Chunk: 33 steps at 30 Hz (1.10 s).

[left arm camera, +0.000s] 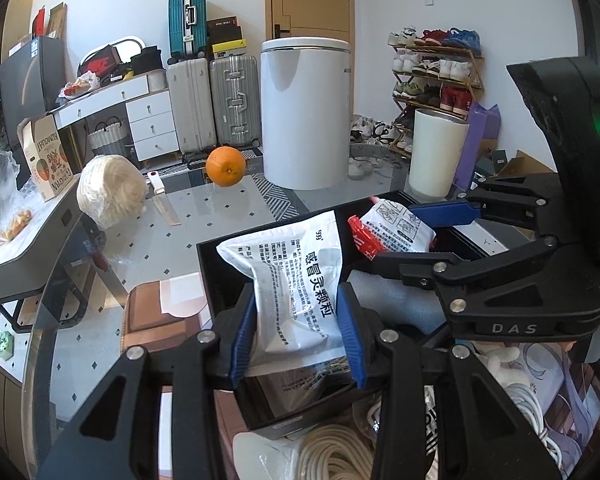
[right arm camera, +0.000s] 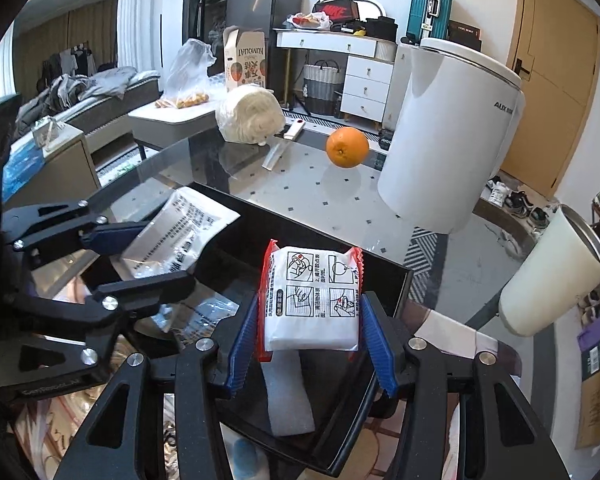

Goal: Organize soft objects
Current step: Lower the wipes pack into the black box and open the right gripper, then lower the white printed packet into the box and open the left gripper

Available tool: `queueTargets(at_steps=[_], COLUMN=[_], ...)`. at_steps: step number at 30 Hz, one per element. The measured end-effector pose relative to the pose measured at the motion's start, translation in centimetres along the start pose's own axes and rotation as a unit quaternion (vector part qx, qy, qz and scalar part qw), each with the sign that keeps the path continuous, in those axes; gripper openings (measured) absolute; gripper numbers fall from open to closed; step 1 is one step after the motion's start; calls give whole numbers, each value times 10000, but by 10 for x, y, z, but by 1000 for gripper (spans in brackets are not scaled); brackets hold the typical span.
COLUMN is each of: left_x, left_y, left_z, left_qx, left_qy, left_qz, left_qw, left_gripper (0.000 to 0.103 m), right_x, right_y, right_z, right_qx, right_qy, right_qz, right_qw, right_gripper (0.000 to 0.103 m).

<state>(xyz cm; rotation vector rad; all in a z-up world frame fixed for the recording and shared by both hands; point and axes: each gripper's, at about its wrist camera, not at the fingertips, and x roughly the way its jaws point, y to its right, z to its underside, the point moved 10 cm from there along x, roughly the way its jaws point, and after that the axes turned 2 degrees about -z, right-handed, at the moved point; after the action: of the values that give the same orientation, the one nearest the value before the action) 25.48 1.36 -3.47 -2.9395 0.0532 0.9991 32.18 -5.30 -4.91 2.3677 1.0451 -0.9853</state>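
Note:
My left gripper (left arm camera: 296,298) is shut on a white sachet (left arm camera: 300,280) printed with black text, its blue pads pressing both sides. The sachet hangs over an open black box (left arm camera: 210,264) at the near edge of the glass table. My right gripper (right arm camera: 312,314) is shut on a white packet with red edges (right arm camera: 314,304) above the same black box (right arm camera: 404,280). In the left wrist view the right gripper (left arm camera: 406,236) and its red-edged packet (left arm camera: 396,226) are just right of the sachet. From the right wrist view the left gripper (right arm camera: 156,256) and the white sachet (right arm camera: 184,228) appear at the left.
An orange (left arm camera: 225,166), a white-handled knife (left arm camera: 162,200) and a bagged white bundle (left arm camera: 110,190) lie farther back on the table. A large white cylindrical appliance (left arm camera: 304,112) and a cream tumbler (left arm camera: 436,152) stand behind the box. A white foam strip (right arm camera: 292,396) lies inside the box.

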Motion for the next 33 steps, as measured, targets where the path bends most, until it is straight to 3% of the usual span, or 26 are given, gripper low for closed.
queueTargets(at_steps=[13, 17, 20, 26, 28, 33], left_x=[2, 2, 2, 2, 0, -9], left_y=[2, 2, 2, 4, 5, 5], left_z=[-1, -1, 0, 1, 0, 0], left_qx=[13, 11, 21, 148, 130, 50], left_qy=[-44, -63, -86, -161, -163, -134], left_qz=[45, 79, 135, 72, 98, 137], left_qw=[10000, 9999, 9999, 9997, 9997, 9998], left_gripper=[39, 39, 40, 46, 60, 71], right_x=[-7, -12, -11, -16, -19, -36], right_y=[2, 4, 6, 7, 8, 12], right_z=[-1, -2, 2, 11, 13, 16], right_qx=[-10, -15, 31, 42, 85, 173], right_qy=[64, 130, 98, 46, 65, 193], right_qz=[103, 175, 141, 169, 168, 208], right_qw=[9999, 9998, 9998, 9998, 9998, 9994], right_gripper=[64, 76, 76, 76, 76, 77])
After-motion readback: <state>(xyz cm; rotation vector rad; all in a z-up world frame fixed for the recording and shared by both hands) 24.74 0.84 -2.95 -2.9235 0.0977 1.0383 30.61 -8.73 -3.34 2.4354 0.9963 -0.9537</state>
